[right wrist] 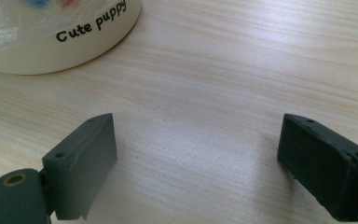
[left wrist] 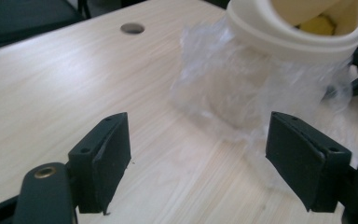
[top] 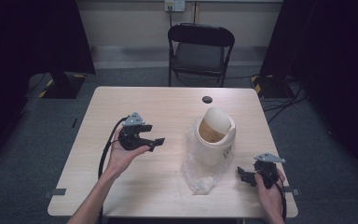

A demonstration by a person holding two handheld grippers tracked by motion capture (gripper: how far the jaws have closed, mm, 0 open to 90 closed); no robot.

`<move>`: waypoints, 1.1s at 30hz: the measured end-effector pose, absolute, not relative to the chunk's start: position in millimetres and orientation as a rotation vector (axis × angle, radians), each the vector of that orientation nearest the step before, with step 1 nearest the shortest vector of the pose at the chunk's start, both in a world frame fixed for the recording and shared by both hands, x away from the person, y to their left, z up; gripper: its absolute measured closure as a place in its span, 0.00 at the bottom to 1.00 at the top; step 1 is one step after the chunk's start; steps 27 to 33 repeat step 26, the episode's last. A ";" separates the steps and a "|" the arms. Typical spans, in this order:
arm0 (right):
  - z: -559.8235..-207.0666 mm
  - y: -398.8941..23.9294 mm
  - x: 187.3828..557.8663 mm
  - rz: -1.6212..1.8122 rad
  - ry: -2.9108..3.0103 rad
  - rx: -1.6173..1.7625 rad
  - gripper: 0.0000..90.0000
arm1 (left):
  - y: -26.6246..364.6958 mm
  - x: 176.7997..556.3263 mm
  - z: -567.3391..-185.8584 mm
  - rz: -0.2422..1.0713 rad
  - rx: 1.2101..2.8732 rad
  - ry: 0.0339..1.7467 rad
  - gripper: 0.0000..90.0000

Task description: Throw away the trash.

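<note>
On table centre: bin (top: 215,135) sitting in loose plastic bag (top: 197,163) | left tool (top: 150,139) approaching bag, jaws parted, empty | right tool (top: 243,176) waiting open, empty | next: gripping bag edge.

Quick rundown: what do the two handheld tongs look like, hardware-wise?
Both the left tongs and right tongs are black, each topped by a grey three-cornered plate and trailing a black cable. Jaws are flat, blocky black pads with small screw holes. Forearms show no sleeves.
</note>
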State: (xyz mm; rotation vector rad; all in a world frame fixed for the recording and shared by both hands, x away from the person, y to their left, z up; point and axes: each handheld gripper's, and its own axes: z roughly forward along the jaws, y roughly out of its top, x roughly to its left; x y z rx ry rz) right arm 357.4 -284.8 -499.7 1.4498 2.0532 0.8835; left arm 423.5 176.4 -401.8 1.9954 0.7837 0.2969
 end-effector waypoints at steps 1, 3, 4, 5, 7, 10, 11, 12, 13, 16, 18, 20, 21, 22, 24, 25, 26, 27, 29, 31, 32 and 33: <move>-499.7 -284.9 357.4 0.883 2.053 1.450 0.12 | 182.5 422.7 -408.1 0.294 1.999 0.806 0.24; -499.7 -284.8 357.4 0.883 2.053 1.450 0.12 | 192.9 421.2 -417.6 0.289 2.003 0.841 0.23; -499.7 -284.8 357.4 0.883 2.053 1.450 0.12 | 197.1 419.5 -422.4 0.280 1.996 0.868 0.23; -499.7 -284.8 357.4 0.883 2.053 1.450 0.12 | 201.8 418.5 -426.6 0.290 2.006 0.885 0.23; -499.7 -284.9 357.4 0.883 2.053 1.450 0.12 | 209.2 416.8 -434.0 0.292 2.020 0.908 0.23; -499.7 -284.8 357.4 0.883 2.053 1.450 0.12 | 222.6 412.8 -447.7 0.330 2.034 0.978 0.23; -499.7 -284.8 357.4 0.883 2.053 1.450 0.12 | 229.4 411.2 -454.0 0.357 2.037 0.998 0.23; -499.7 -284.8 357.4 0.883 2.053 1.450 0.12 | 232.9 410.3 -459.3 0.358 2.038 1.026 0.24; -499.7 -284.8 357.4 0.883 2.053 1.450 0.12 | 235.6 410.0 -463.4 0.363 2.038 1.040 0.24; -499.7 -284.8 357.4 0.883 2.053 1.450 0.12 | 243.0 408.5 -478.0 0.383 2.063 1.090 0.23; -499.7 -284.8 357.4 0.883 2.053 1.450 0.12 | 245.1 407.6 -485.1 0.403 2.082 1.105 0.23; -499.7 -284.8 357.4 0.883 2.053 1.450 0.12 | 244.3 406.9 -489.7 0.436 2.117 1.102 0.23; -499.7 -284.8 357.4 0.883 2.053 1.450 0.12 | 244.0 406.1 -491.4 0.433 2.122 1.098 0.23; -499.7 -284.8 357.4 0.883 2.053 1.450 0.12 | 243.0 405.4 -493.5 0.440 2.129 1.098 0.23; -499.7 -284.8 357.4 0.883 2.053 1.450 0.12 | 242.5 403.7 -498.0 0.462 2.126 1.081 0.21; -499.7 -284.8 357.4 0.883 2.053 1.450 0.12 | 242.8 403.4 -498.7 0.467 2.115 1.086 0.20; -499.7 -284.8 357.4 0.883 2.053 1.450 0.12 | 243.0 403.2 -498.8 0.469 2.113 1.092 0.20; -499.7 -284.8 357.4 0.883 2.053 1.450 0.12 | 243.0 403.2 -498.8 0.469 2.113 1.092 0.20; -499.7 -284.8 357.4 0.883 2.053 1.450 0.12 | 243.0 403.2 -498.8 0.469 2.113 1.092 0.20; -499.7 -284.8 357.4 0.883 2.053 1.450 0.12 | 243.0 403.2 -498.8 0.469 2.113 1.092 0.20; -499.7 -284.8 357.4 0.883 2.053 1.450 0.12 | 243.0 403.2 -498.8 0.469 2.113 1.092 0.20; -499.7 -284.8 357.4 0.883 2.053 1.450 0.12 | 243.0 403.2 -498.8 0.469 2.113 1.092 0.20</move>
